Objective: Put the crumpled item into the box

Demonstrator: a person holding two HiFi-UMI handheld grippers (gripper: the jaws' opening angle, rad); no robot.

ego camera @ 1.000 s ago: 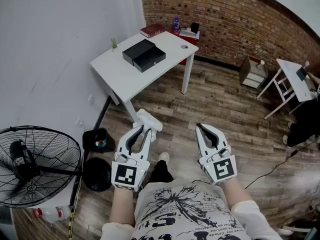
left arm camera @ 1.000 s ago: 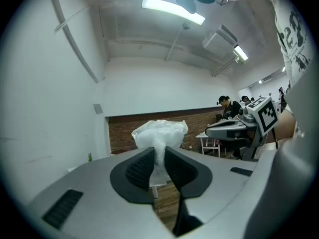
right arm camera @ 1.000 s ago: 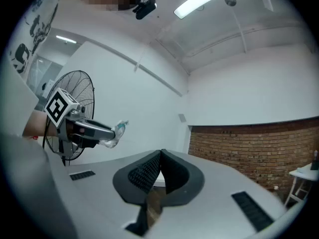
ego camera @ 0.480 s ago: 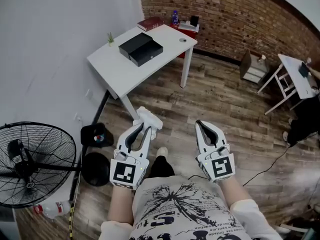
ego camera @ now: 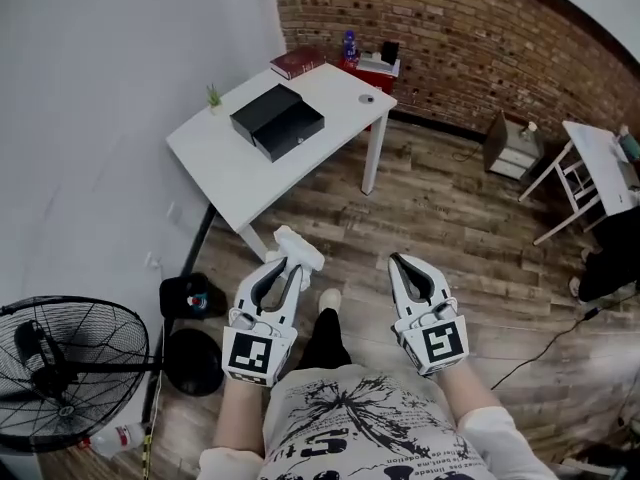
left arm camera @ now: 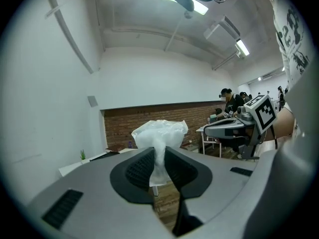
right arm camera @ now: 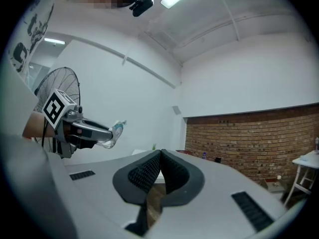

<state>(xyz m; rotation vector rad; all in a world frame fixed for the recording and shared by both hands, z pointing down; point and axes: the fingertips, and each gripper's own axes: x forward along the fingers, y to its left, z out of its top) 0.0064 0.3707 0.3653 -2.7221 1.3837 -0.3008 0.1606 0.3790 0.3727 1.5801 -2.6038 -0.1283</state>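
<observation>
The left gripper (ego camera: 286, 266) held the crumpled item (ego camera: 299, 245), a white wad, probably light and soft, fingers (left arm camera: 139, 166) pinched on its narrow neck, a fair hold, well short of the box (ego camera: 277, 121) on the bench (ego camera: 225, 168); right gripper (ego camera: 398, 261) closed, empty

One person (ego camera: 352, 420). Two grippers: a left gripper (ego camera: 287, 266) and a right gripper (ego camera: 398, 260). One crumpled item (ego camera: 298, 247). One box (ego camera: 277, 121), black. Two white tables: a near table (ego camera: 235, 163) and a far table (ego camera: 598, 166). One fan (ego camera: 70, 368). One book (ego camera: 297, 62). One plant (ego camera: 214, 96). One cabinet (ego camera: 513, 146). Two bottles: a blue bottle (ego camera: 349, 46) and a floor bottle (ego camera: 112, 436).
</observation>
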